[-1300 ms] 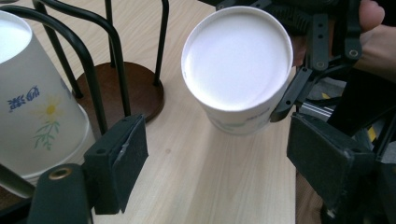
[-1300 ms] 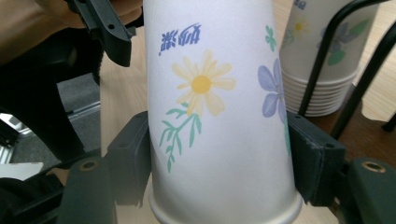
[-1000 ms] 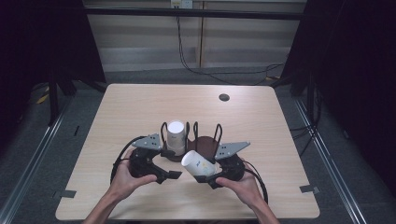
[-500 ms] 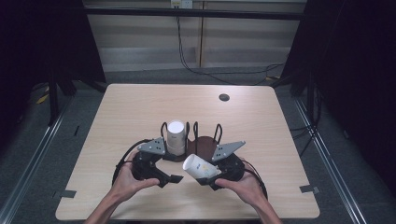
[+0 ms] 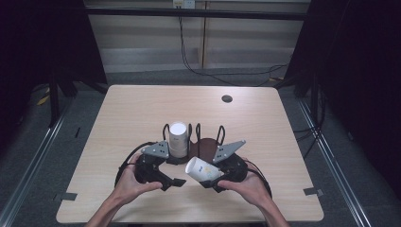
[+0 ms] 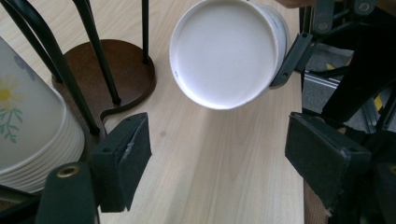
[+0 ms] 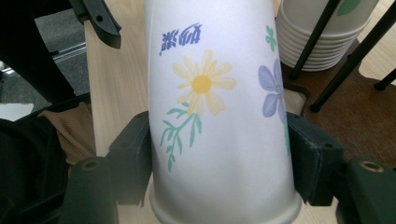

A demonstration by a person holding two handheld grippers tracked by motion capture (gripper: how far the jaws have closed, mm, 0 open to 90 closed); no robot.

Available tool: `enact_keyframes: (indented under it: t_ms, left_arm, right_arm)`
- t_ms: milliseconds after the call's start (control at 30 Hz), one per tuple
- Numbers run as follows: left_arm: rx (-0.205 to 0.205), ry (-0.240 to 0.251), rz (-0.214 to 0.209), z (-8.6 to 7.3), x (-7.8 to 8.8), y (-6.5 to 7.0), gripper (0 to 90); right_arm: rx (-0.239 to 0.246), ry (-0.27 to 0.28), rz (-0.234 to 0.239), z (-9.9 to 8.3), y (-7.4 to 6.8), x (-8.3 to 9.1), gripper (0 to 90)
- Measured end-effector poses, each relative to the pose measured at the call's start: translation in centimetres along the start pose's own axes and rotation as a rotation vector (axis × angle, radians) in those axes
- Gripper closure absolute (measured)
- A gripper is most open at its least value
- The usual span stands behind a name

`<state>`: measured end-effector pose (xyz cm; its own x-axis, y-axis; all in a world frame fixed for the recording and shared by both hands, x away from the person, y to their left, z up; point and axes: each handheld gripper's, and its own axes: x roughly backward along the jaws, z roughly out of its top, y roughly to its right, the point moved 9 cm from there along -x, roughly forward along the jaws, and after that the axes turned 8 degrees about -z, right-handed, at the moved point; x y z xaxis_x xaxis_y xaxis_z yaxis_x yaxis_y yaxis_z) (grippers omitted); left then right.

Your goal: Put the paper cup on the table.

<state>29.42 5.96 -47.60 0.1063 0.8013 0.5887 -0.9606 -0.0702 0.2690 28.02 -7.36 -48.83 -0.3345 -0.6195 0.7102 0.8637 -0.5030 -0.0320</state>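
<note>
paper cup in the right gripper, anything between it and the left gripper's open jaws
Nothing visible does. The white flowered paper cup, clamped in the right gripper, points its base at the left gripper, with bare wooden table between the jaws.

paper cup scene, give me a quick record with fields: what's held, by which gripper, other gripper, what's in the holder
held: paper cup, floral print, tilted with its base toward the left gripper
held by: right gripper, jaws pressed on the cup's sides
left gripper: open, nothing between its jaws, which have just been closing a little
holder: brown base with black wire posts
in holder: cup stack, base up, in its left slot
surface: wooden table
</note>
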Motion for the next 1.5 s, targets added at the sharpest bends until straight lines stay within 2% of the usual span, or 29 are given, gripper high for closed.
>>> enact_keyframes:
  t_ms: [267, 567, 633, 733, 900, 1100, 1167, 1233, 1333, 1500]
  left_arm:
    - [-0.011, -0.026, -0.006, -0.3, 0.0, 0.2, 22.3]
    - [-0.046, -0.061, -0.004, -0.4, -0.4, 0.6, 23.4]
    - [-0.036, -0.063, -0.005, -0.3, -0.5, 0.5, 23.1]
    - [-0.048, -0.087, -0.014, -0.4, -0.7, 0.5, 21.7]
    - [-0.055, -0.106, -0.02, -0.7, -1.2, 0.8, 21.4]
    - [-0.061, -0.129, -0.034, -0.8, -1.6, 0.8, 22.6]
    - [-0.055, -0.124, -0.036, -0.8, -1.7, 0.9, 23.2]
    - [-0.053, -0.134, -0.041, -1.0, -2.0, 0.9, 23.2]
    - [-0.061, -0.163, -0.042, -1.3, -2.3, 0.9, 23.1]
    - [-0.063, -0.182, -0.057, -1.5, -2.9, 1.1, 22.5]
  right_arm:
    - [0.033, -0.09, 0.009, -0.8, 0.1, -0.7, 31.9]
    - [0.091, -0.14, 0.006, -0.5, -0.2, -1.0, 31.8]
    - [0.103, -0.152, 0.009, -0.5, -0.2, -1.0, 31.8]
    - [0.119, -0.188, 0.006, -0.7, -0.3, -1.2, 31.9]
    - [0.145, -0.211, 0.022, -0.7, -0.7, -1.4, 31.8]
    - [0.19, -0.279, 0.017, -0.6, -1.1, -1.6, 31.8]
    - [0.196, -0.284, 0.02, -0.4, -1.0, -1.6, 31.8]
    - [0.188, -0.294, 0.016, -0.4, -1.1, -1.6, 31.8]
    - [0.204, -0.303, 0.022, -0.6, -1.3, -1.7, 31.8]
    - [0.222, -0.308, 0.028, -0.4, -1.8, -2.0, 31.8]
